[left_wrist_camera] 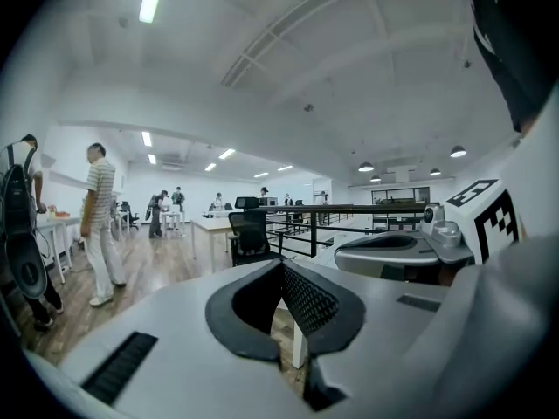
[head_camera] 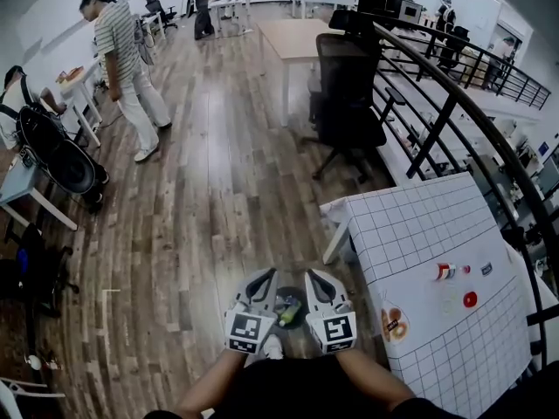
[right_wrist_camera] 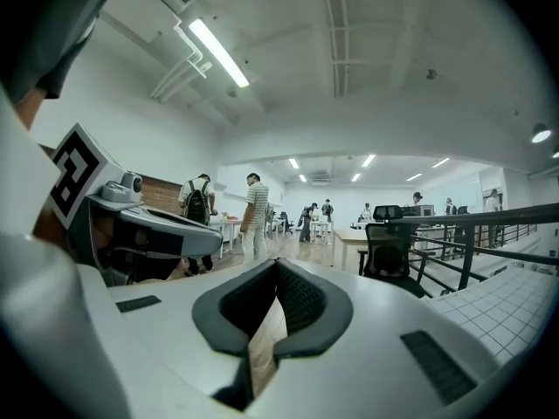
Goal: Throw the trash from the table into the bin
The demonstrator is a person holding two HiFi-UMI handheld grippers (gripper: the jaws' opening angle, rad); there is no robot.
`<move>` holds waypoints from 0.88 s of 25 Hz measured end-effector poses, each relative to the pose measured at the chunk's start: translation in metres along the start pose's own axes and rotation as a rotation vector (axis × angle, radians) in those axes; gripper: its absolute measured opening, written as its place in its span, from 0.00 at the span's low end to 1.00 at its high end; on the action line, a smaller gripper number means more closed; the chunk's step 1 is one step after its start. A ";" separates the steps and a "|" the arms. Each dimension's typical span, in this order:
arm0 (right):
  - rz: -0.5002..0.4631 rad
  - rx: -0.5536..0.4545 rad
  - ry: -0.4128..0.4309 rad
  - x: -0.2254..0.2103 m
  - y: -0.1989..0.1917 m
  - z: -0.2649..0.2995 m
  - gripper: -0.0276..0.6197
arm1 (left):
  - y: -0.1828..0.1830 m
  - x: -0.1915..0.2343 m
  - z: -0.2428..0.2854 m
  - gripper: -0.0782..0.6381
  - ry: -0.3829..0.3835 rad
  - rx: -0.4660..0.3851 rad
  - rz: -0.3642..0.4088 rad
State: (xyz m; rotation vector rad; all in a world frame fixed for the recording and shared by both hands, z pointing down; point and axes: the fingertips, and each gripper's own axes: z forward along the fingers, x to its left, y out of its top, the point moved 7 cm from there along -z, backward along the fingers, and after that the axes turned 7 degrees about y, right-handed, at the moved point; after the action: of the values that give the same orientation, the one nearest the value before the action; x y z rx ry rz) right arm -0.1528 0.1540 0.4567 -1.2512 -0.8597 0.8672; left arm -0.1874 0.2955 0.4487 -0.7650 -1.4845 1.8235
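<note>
In the head view both grippers hang side by side low in the middle, over the wooden floor. My left gripper [head_camera: 261,278] is shut with nothing in it, and so is my right gripper [head_camera: 318,279]. Between and below them shows a dark bin [head_camera: 296,296] with a green bottle [head_camera: 287,314] inside. To the right stands the table with a white checked cloth [head_camera: 410,225]. On it lie a small can [head_camera: 445,271], a red round piece [head_camera: 470,299] and a packet with orange items [head_camera: 395,323]. In each gripper view the pads [left_wrist_camera: 301,299] [right_wrist_camera: 301,299] meet, pointing level across the room.
A black office chair [head_camera: 348,94] stands beyond the table, with a black railing [head_camera: 454,94] curving along the right. A person in a striped shirt [head_camera: 120,46] walks at the far left, near a black stroller [head_camera: 57,160]. A wooden desk [head_camera: 293,37] stands farther back.
</note>
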 end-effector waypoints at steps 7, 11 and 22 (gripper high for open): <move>-0.005 -0.015 0.027 0.007 0.003 0.000 0.08 | 0.003 0.006 -0.003 0.14 0.031 -0.003 -0.002; -0.002 -0.018 0.036 0.009 -0.004 -0.006 0.08 | 0.000 0.000 -0.003 0.14 0.032 0.001 0.004; 0.006 -0.042 -0.027 -0.016 0.005 -0.024 0.08 | 0.014 -0.018 0.009 0.14 0.012 -0.013 0.015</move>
State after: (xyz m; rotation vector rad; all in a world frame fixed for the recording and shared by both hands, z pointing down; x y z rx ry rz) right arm -0.1386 0.1301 0.4477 -1.2811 -0.9001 0.8763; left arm -0.1853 0.2742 0.4369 -0.7944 -1.4880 1.8192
